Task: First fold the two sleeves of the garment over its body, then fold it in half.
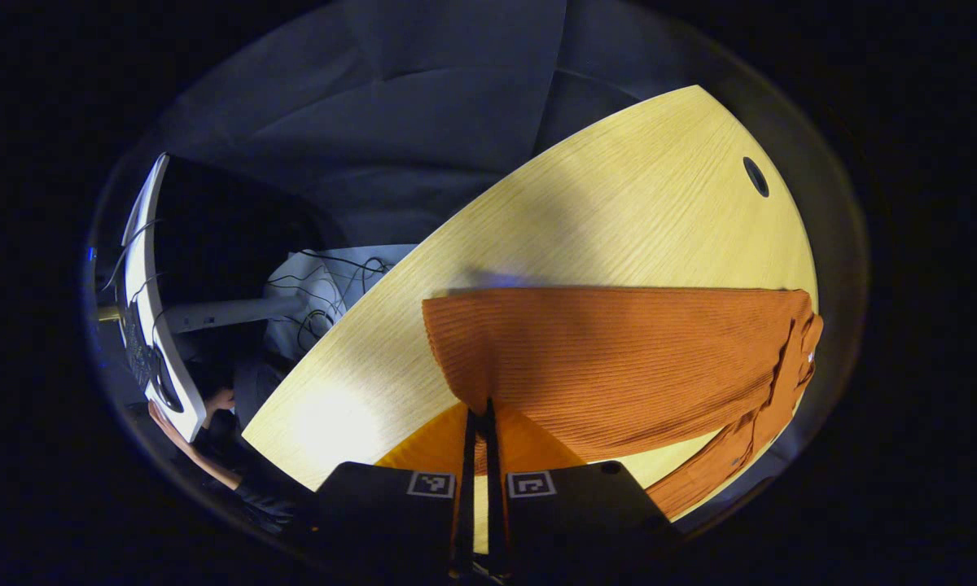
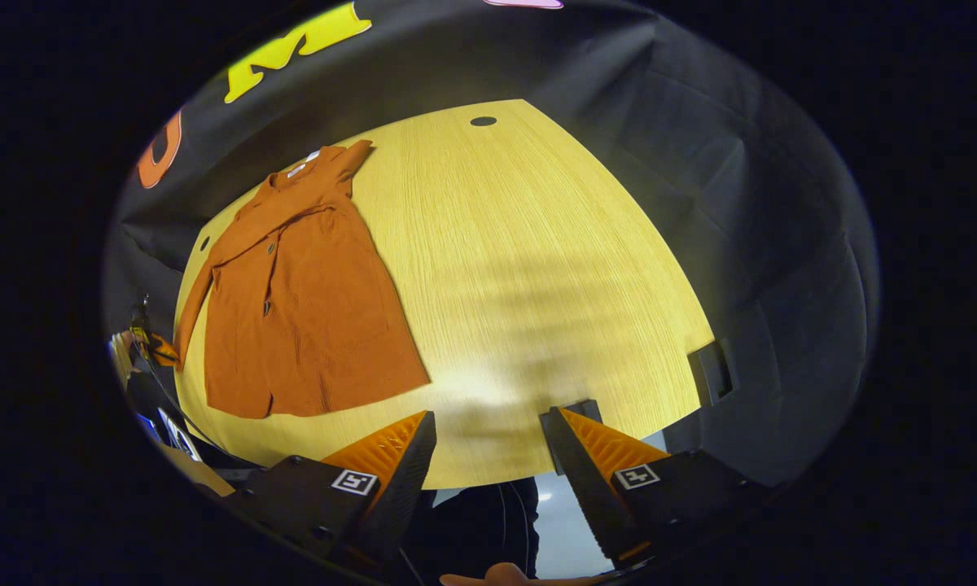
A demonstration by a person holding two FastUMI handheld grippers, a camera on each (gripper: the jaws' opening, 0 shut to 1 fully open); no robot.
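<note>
An orange ribbed garment (image 2: 301,301) lies flat on the wooden table (image 2: 521,268), buttoned front up, collar (image 2: 317,163) toward the far side. One long sleeve (image 2: 199,289) runs down its left side. In the left gripper view the garment (image 1: 619,366) stretches across, with that sleeve (image 1: 725,452) trailing along its near edge. My left gripper (image 1: 480,407) is shut, its tips in line with the garment's near edge, and I see no fabric pinched. My right gripper (image 2: 488,413) stands open above the table's front edge, to the right of the hem, with nothing between its fingers.
The table has a round cable hole (image 2: 483,121) at the far side and a black bracket (image 2: 712,370) on its right edge. Beyond the table in the left gripper view stand a white panel (image 1: 142,285), loose cables (image 1: 326,285) and a person's hand (image 1: 220,399).
</note>
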